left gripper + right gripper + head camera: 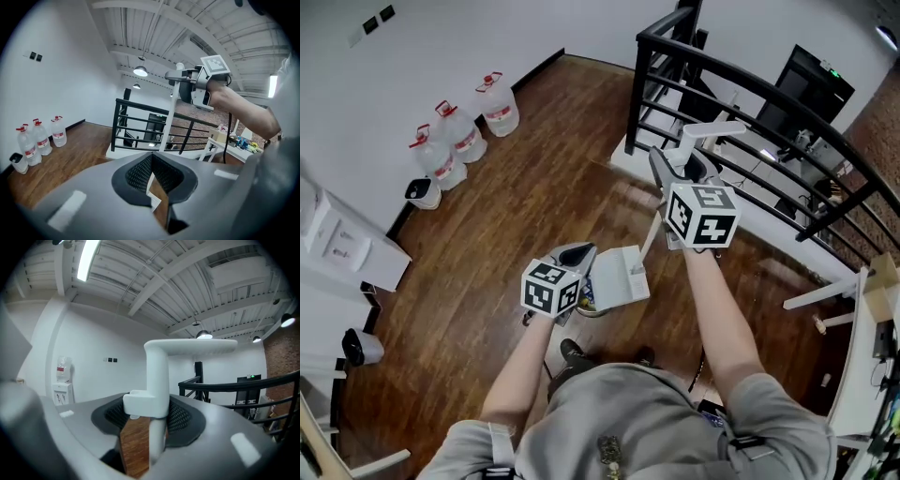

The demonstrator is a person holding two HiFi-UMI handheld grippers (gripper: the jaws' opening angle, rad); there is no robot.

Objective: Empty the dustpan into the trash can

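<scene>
Holding a white dustpan (617, 278) up off the wooden floor (516, 187), just ahead of the person's body (628, 422) and between the two tools. Grips the tall handle (157, 376) with the right tool (149, 417): presses both dark pads (183, 417) against the white post, just below a blocky collar (145, 404) and well under the bent grip at the top. Carries that tool higher and farther out than the other, close to the black railing (741, 112). Pinches the pan's thin white edge with the left tool (151, 161), closed nearly to nothing at the tips, with only a sliver of white and a strip of brown floor showing in the slit behind them. Hangs the pan from the foot of the handle, just beside the left tool's marker cube (551, 287). Covers part of a round rim (589, 307) right beneath the pan, near a dark shoe (572, 352); cannot tell what that rim belongs to. Shows three red-capped water bottles (459, 131) lined along the white wall (441, 47) at far left, well apart from the dustpan, with a small black-lidded bin (422, 192) just beside the nearest bottle.
</scene>
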